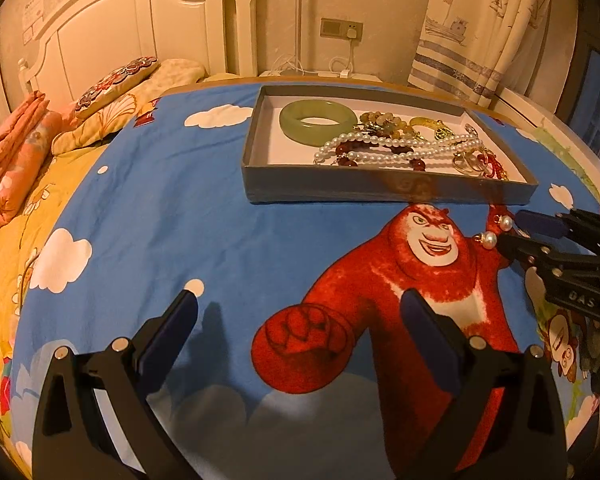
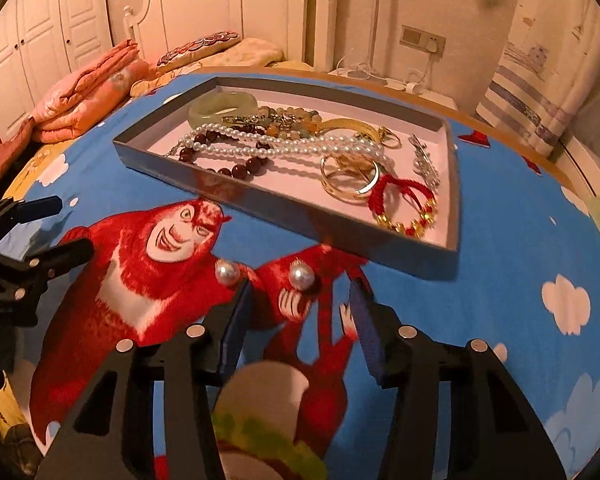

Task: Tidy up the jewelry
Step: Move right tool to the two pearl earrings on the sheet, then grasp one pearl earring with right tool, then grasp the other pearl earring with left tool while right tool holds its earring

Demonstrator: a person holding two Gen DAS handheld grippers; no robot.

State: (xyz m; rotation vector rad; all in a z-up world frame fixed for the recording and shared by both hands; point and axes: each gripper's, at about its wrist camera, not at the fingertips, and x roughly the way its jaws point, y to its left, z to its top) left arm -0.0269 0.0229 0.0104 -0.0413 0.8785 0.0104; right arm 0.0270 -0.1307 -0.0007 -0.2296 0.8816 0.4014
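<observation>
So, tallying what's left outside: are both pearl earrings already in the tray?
No, both pearl earrings lie on the blue bedspread, in front of the grey tray.

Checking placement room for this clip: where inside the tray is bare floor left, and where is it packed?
Inside the tray, bare floor lies at the left end, beside the green bangle, and along the near wall below the pearl necklace. The right end is crowded with gold rings and the red bracelet.

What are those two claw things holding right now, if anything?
Nothing. The left gripper is open over bare bedspread. The right gripper has its fingers apart near the two pearl earrings, which lie on the cloth ungripped.
</observation>
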